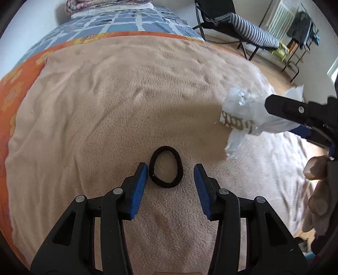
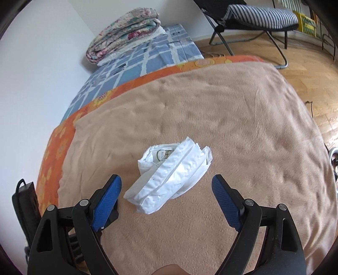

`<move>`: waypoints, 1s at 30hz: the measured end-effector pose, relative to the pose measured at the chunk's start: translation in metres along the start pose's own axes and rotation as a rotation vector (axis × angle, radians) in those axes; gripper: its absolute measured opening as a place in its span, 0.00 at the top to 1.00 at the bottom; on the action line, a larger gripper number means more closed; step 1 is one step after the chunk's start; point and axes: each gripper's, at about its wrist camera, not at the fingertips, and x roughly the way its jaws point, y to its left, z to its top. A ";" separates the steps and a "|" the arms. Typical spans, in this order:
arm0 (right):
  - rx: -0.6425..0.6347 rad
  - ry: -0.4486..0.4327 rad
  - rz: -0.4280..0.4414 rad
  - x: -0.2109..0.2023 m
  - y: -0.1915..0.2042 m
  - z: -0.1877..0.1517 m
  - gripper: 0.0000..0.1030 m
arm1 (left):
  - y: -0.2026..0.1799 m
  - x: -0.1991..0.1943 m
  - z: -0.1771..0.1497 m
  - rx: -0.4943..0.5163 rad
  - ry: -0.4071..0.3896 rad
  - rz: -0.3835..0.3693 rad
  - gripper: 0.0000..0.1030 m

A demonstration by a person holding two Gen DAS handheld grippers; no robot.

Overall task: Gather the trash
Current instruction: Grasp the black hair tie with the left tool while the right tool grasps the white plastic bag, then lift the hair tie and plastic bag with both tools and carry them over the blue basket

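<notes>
The left gripper (image 1: 170,171) stands partly open, holding nothing; a black hair tie (image 1: 165,167) lies flat on the beige blanket (image 1: 105,105) between its blue pads (image 1: 139,186), just beside the left one, untouched. The right gripper (image 2: 166,187) gapes wide and empty above a crumpled white bag (image 2: 169,177), which lies between its fingers without contact. In the left view that bag (image 1: 243,114) sits near the blanket's right edge, partly behind the right gripper (image 1: 295,112). Folded quilts (image 2: 124,33) rest at the bed's far corner; a striped chair (image 2: 259,17) stands on the floor.
</notes>
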 end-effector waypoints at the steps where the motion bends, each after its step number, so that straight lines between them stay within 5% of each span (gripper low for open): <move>1: 0.004 0.007 0.000 0.003 -0.001 0.000 0.15 | -0.002 0.001 0.000 0.013 -0.005 0.010 0.55; 8: 0.071 0.042 0.027 0.014 -0.018 -0.003 0.15 | 0.002 0.003 0.000 0.032 -0.027 0.040 0.77; 15: 0.091 0.041 0.081 0.014 -0.022 -0.008 0.20 | 0.005 -0.003 0.000 0.032 -0.040 0.033 0.89; 17: 0.099 0.044 0.113 0.014 -0.022 -0.009 0.42 | 0.004 -0.005 0.000 0.044 -0.048 0.029 0.92; 21: 0.074 0.039 0.131 0.012 -0.015 -0.010 0.63 | 0.002 -0.009 -0.001 0.051 -0.060 0.031 0.92; 22: 0.068 0.038 0.135 0.012 -0.014 -0.010 0.75 | 0.002 -0.010 0.000 0.050 -0.062 0.030 0.92; 30: 0.011 -0.013 0.167 -0.005 -0.004 -0.008 0.85 | 0.006 -0.021 0.003 0.027 -0.090 0.014 0.93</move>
